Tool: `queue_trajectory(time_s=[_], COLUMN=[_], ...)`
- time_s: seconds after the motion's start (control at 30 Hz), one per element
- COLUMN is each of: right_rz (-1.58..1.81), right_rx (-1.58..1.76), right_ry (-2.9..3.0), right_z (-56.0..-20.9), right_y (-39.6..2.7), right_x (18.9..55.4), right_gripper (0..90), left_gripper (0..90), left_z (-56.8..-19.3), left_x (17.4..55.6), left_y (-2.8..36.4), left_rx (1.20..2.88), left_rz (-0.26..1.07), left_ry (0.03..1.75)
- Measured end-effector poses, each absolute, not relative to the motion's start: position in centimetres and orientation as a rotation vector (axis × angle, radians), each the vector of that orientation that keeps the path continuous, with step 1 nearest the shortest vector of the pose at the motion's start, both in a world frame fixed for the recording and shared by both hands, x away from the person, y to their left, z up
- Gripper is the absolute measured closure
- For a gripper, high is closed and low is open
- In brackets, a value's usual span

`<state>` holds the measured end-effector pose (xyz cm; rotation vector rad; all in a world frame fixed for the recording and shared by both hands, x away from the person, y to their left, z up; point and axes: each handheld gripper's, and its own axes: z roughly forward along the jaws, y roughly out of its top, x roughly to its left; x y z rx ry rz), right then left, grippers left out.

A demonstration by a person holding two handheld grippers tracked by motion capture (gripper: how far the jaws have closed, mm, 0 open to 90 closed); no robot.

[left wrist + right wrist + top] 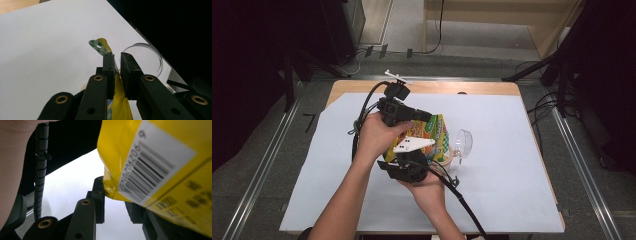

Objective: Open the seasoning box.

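My left gripper (117, 62) clamped on the yellow packet's (433, 132) top edge, my right gripper (117, 195) pinching its corner at 6 o'clock, clear cup (463, 143) at 3 o'clock.

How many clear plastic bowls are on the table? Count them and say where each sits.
1. The clear plastic bowl is tipped on its side on the white table sheet, right of the yellow snack bag held by both grippers. Another could be hidden behind the hands.
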<state>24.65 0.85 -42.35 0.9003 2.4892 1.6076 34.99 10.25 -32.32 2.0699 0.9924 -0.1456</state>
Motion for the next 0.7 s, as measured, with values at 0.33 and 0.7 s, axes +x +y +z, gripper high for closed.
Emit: queue_trajectory(time_s=[0.33, 0.7], right_rz=[1.608, 1.609], right_rx=[0.899, 0.902], right_ry=[2.487, 2.489], right_z=[-42.39, -42.41], right_y=[0.86, 0.89], right_x=[24.62, 24.62], right_gripper=[72.7, 73.0], left_gripper=[82.7, 82.6], left_z=[-32.34, -32.37], left_x=[34.99, 35.01], left_y=[10.24, 10.22], left_rx=[2.071, 2.075], left_rz=[-0.148, -0.155], left_ry=[0.994, 0.998])
